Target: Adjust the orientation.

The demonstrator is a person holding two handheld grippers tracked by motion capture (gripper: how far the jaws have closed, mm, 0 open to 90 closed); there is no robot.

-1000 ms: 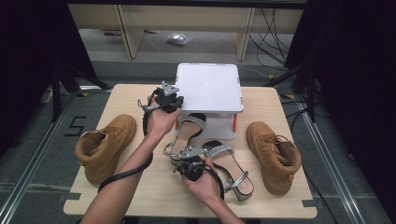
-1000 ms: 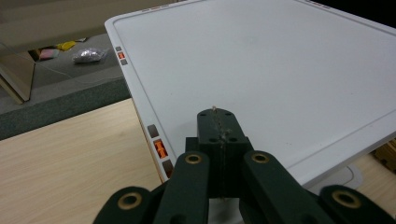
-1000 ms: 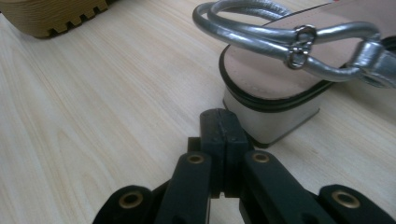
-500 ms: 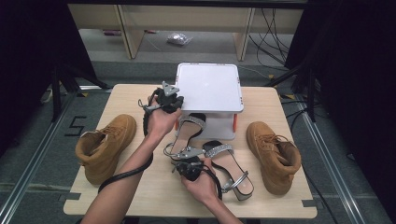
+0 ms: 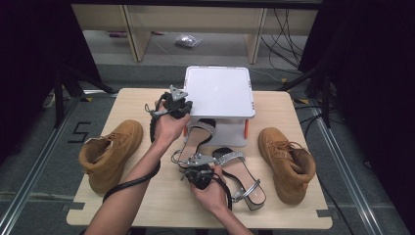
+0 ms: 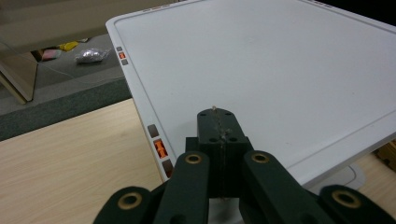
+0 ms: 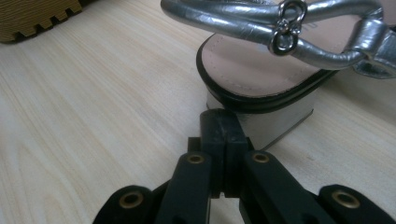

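Inspector A: Left gripper [image 5: 177, 104] sits at the left side of the white box lid [image 5: 219, 91], near the desk's far edge. In the left gripper view its jaws are pressed together with nothing between them, tips over the lid's left rim [image 6: 140, 100], beside the orange latch [image 6: 160, 148].

Inspector B: Confirmed. The right gripper [image 5: 198, 175] is near the middle of the desk [image 5: 132, 200], toward the near edge. Jaws also pressed together, nothing pinched. In the right gripper view the tips stand just in front of a silver block heel [image 7: 266, 122]; whether they touch it, I cannot tell.

Inspector A: That heel belongs to one of the silver sandals. Positions?

Inspector B: Two silver strappy sandals. One sandal [image 5: 198, 134] lies with its toe end against the front of the box, under the lid's overhang. The second sandal [image 5: 242, 174] lies just to the right of the right gripper, angled toward the near right corner. Their buckled straps [image 7: 280, 28] meet close to the right gripper.

Inspector A: Other items?

Inspector B: Two tan lace-up boots. The left boot [image 5: 110, 152] is near the left edge, the right boot [image 5: 288, 164] near the right edge, both well apart from the sandals. A black cable [image 5: 132, 181] trails from the left gripper along the forearm.
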